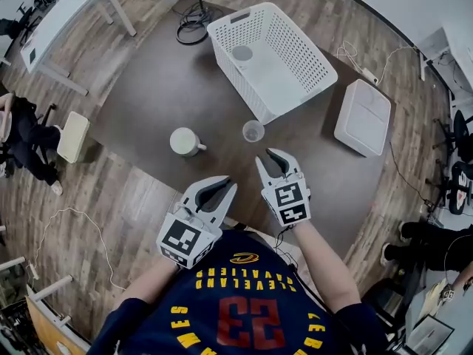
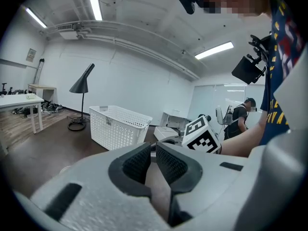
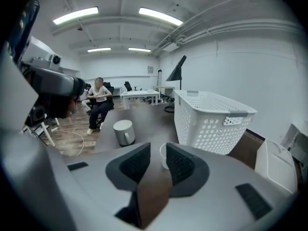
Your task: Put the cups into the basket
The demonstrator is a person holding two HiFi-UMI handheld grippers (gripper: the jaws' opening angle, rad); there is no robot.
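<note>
The clear cup [image 1: 253, 131] stands upright, mouth up, at 12 o'clock from the half-open, empty right gripper [image 1: 267, 158]; the left gripper [image 1: 226, 186] is closed, empty.

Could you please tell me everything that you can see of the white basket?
The white basket is a rectangular, plastic-looking tub with perforated walls, a solid rim and a handle slot at its short ends. It stands upright and open on the dark floor mat, at a slant in the head view. Inside, a small pale cup sits on its bottom near one long wall. Nothing else touches it.
</note>
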